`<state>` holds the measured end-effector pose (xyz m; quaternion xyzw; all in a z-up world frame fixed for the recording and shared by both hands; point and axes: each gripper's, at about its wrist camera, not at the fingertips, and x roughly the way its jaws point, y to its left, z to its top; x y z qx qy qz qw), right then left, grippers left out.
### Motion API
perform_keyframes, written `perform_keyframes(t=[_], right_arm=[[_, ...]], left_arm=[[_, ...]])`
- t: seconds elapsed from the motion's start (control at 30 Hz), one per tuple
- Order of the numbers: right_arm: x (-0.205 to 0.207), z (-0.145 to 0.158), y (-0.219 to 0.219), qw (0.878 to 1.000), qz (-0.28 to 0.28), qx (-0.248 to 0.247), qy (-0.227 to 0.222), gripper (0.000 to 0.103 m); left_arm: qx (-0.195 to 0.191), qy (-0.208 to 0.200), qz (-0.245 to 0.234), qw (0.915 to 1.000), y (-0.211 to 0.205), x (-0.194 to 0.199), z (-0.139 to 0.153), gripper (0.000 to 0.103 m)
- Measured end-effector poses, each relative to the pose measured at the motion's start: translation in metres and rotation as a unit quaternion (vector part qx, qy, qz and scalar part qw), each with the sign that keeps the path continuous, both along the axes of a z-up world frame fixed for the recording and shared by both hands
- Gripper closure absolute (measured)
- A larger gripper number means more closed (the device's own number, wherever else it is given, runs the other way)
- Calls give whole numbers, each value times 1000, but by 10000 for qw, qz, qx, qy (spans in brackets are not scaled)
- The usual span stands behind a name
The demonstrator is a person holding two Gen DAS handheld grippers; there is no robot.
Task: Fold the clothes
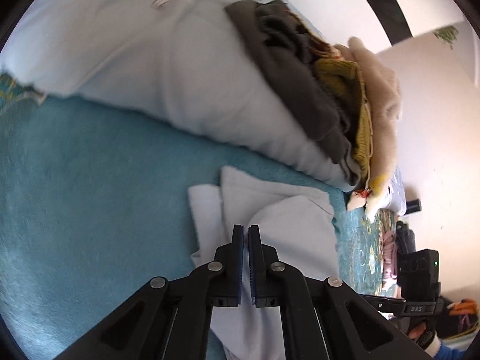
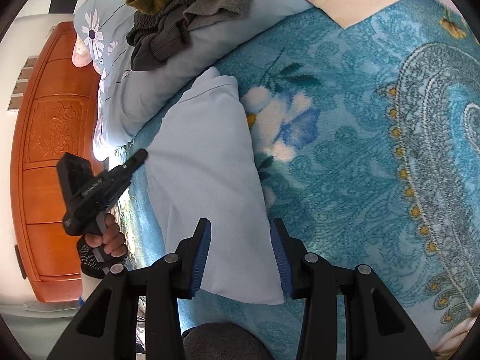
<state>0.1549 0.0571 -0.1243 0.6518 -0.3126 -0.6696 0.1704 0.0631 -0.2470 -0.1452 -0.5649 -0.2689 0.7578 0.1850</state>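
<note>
A light blue garment (image 2: pixel 204 165), folded into a long strip, lies on the teal flowered blanket (image 2: pixel 345 150). My right gripper (image 2: pixel 240 240) hangs open over its near end, one pad on either side of the cloth and neither pressing it. My left gripper (image 2: pixel 141 156) meets the strip's left edge, held in a person's hand (image 2: pixel 108 240). In the left wrist view, the left gripper (image 1: pixel 246 228) has its pads nearly together, and the garment (image 1: pixel 285 210) humps up to the fingertips with its edge pinched.
A pale quilt (image 1: pixel 150 60) lies beyond the garment with a pile of clothes on it: dark grey (image 1: pixel 300 75), mustard knit (image 1: pixel 360 132) and beige fleece (image 1: pixel 381 90). A carved wooden headboard (image 2: pixel 54 150) stands at the left. The blanket (image 1: pixel 90 180) stretches wide on both sides.
</note>
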Motion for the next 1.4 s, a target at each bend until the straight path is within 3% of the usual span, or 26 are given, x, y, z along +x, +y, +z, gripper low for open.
perform_keyframes(t=[0.13, 0.2, 0.3, 0.37, 0.43, 0.57, 0.67, 0.83, 0.97, 1.03, 1.27, 1.4], right_arm=[[4, -5, 1, 10000, 24, -49, -31, 59], [8, -7, 0, 10000, 62, -36, -49, 47], [14, -11, 0, 9998, 123, -127, -87, 45], [17, -14, 1, 9998, 150, -96, -122, 45], [21, -18, 3, 9997, 113, -97, -194, 45], [28, -27, 4, 9992, 37, -158, -356, 45], [33, -26, 2, 9992, 28, -175, -370, 45], [34, -14, 0, 9995, 67, -174, -263, 45], [36, -12, 1, 9995, 128, -141, -245, 45], [37, -13, 1, 9994, 156, -144, -274, 45], [42, -24, -5, 9988, 207, -67, -435, 45], [41, -27, -3, 9986, 192, -29, -483, 45]], left_arm=[[-334, -335, 286, 9985, -8, 10, -12, 99], [-250, -261, 443, 9984, -14, 21, -6, 99], [18, -108, 649, 9978, -23, 52, 9, 94], [196, -38, 703, 9973, -24, 81, 18, 84], [464, -13, 560, 9974, -20, 109, 23, 83], [549, -108, -14, 9984, 5, 143, 19, 76], [838, -394, -82, 9957, 15, 149, 2, 76], [913, -768, 78, 9928, 19, 162, -11, 76], [935, -629, 332, 9931, 9, 183, -7, 76], [989, -633, 395, 9923, 7, 188, -8, 71], [801, -740, 285, 9936, 18, 187, -15, 66], [1516, -764, 613, 9836, 11, 189, -25, 66]])
